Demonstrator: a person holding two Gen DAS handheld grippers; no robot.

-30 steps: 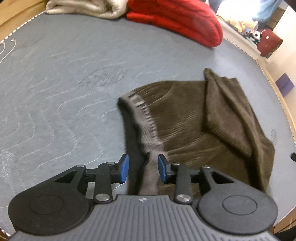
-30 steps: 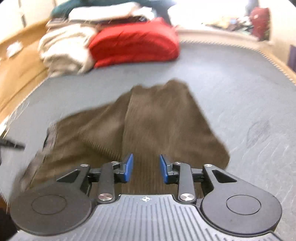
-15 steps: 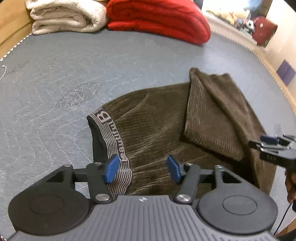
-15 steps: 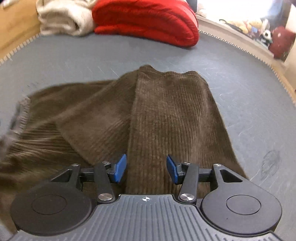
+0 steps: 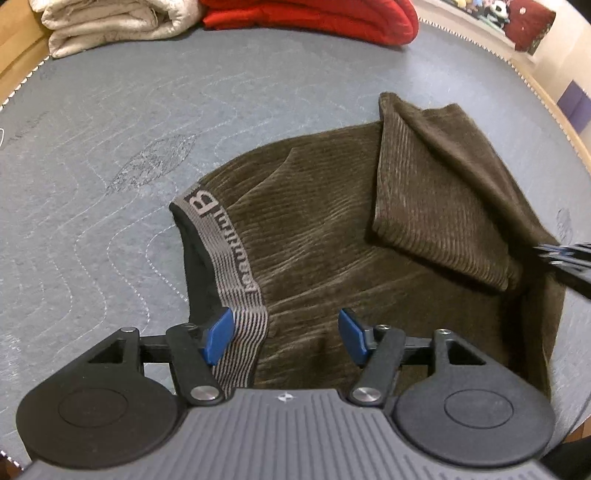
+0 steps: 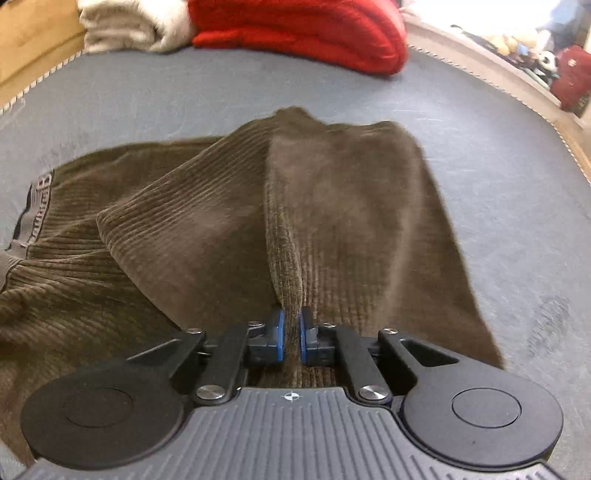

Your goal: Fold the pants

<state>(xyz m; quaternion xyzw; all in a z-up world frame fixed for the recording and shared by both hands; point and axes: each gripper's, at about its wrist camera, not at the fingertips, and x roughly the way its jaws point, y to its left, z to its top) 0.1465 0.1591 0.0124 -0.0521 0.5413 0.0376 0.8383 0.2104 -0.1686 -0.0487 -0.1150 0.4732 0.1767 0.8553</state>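
Observation:
Brown corduroy pants point(image 5: 332, 229) lie partly folded on a grey quilted surface, legs doubled over at the right. The grey striped waistband point(image 5: 225, 254) runs down toward my left gripper point(image 5: 286, 334), which is open above the waistband end, its left pad over the band. In the right wrist view the pants point(image 6: 221, 221) fill the middle. My right gripper point(image 6: 291, 334) is shut on a pinched ridge of the folded leg fabric, which rises into a crease ahead of it. The right gripper's tip shows blurred at the right edge of the left wrist view point(image 5: 565, 254).
A folded red blanket point(image 5: 314, 14) and a cream blanket point(image 5: 110, 22) lie at the far edge of the grey quilted surface point(image 5: 110, 147). The stitched edge of the surface point(image 5: 535, 85) curves along the right, with wooden floor beyond. The red blanket also shows in the right wrist view point(image 6: 295, 33).
My right gripper has closed on the leg fabric, bunching it into a ridge. My left gripper has opened wider and released the waistband, which now lies flat.

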